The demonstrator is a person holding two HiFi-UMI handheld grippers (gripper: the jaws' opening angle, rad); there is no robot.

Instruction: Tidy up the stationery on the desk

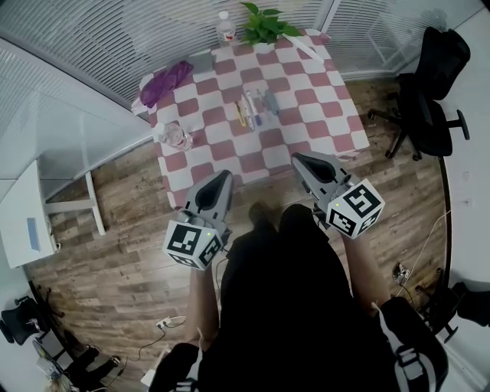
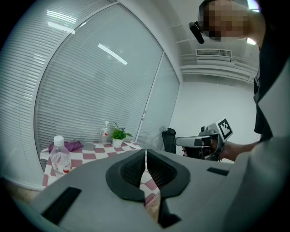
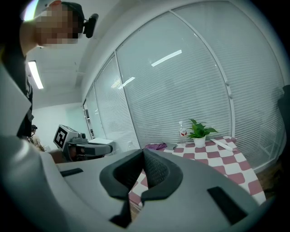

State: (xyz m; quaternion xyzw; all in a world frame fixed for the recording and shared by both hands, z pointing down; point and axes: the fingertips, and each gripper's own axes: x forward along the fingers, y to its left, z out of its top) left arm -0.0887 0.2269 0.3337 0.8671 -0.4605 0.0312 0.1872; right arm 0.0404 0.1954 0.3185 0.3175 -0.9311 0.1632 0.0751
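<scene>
While the checked table point(image 1: 306, 115) spreads ahead, the left gripper point(image 1: 224, 176) and right gripper point(image 1: 297, 159) hang at its near edge, each with jaws pressed together on nothing. A potted plant point(image 1: 264, 23) stands at the far edge. The pens point(image 1: 255, 107) lie side by side mid-table, well apart from both grippers.

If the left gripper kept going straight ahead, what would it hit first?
Probably nothing nearby: the left gripper, jaws shut, points out over the checkered table toward the potted plant; depth is unclear.
</scene>
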